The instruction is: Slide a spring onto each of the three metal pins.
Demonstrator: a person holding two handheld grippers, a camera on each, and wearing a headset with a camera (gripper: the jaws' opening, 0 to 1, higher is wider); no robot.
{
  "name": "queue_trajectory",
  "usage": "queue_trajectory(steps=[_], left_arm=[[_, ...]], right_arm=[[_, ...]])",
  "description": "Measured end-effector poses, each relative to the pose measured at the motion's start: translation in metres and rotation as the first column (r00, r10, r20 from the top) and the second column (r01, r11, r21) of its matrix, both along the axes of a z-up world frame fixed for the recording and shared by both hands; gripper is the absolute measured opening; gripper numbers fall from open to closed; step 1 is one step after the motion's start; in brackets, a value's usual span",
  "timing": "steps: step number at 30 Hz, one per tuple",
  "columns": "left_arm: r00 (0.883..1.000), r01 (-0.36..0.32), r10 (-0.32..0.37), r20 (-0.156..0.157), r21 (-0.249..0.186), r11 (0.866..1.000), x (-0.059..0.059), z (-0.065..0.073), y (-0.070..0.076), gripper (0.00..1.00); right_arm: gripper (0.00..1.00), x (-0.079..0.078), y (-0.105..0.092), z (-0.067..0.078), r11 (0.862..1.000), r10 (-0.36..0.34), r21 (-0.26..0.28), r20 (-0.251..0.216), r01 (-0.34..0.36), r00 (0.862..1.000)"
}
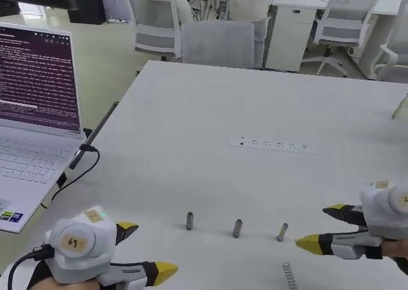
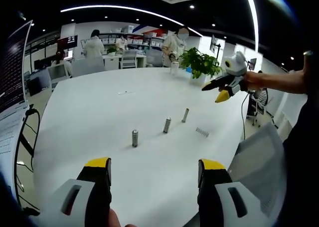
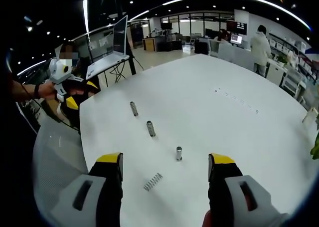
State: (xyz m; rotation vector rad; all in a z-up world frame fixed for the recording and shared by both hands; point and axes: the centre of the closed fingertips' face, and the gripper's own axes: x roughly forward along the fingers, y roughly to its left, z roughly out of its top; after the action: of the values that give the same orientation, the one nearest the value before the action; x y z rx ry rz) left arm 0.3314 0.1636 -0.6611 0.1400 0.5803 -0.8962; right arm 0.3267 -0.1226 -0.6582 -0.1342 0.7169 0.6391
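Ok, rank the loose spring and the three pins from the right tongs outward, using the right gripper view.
1. Loose spring, lying flat just ahead of the right tongs.
2. Bare pin, upright, slightly right.
3. Middle pin, spring on it.
4. Far pin, spring on, row's end.

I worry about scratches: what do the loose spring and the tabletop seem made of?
Loose spring: likely bare steel wire, grey, coiled, faint shine. Tabletop: smooth matte white, probably laminate, though the look leaves it open.
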Motion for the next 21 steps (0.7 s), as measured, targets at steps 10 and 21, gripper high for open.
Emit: queue_trajectory(steps=[10,21], left_arm=[[1.000,0.005,-0.005,0.000,-0.001,1.000,0.002,0.000,-0.001,0.67],[1.000,0.011,-0.011,0.001,0.001,1.000,0.003,0.000,-0.003,0.67]], right_arm=[[0.73,-0.030,-0.011,-0.010,0.998,-0.052,0.020,-0.016,0.053,0.998],[0.76,-0.057,-0.011,-0.018,0.995,-0.087,0.044,-0.028,0.088,0.996]])
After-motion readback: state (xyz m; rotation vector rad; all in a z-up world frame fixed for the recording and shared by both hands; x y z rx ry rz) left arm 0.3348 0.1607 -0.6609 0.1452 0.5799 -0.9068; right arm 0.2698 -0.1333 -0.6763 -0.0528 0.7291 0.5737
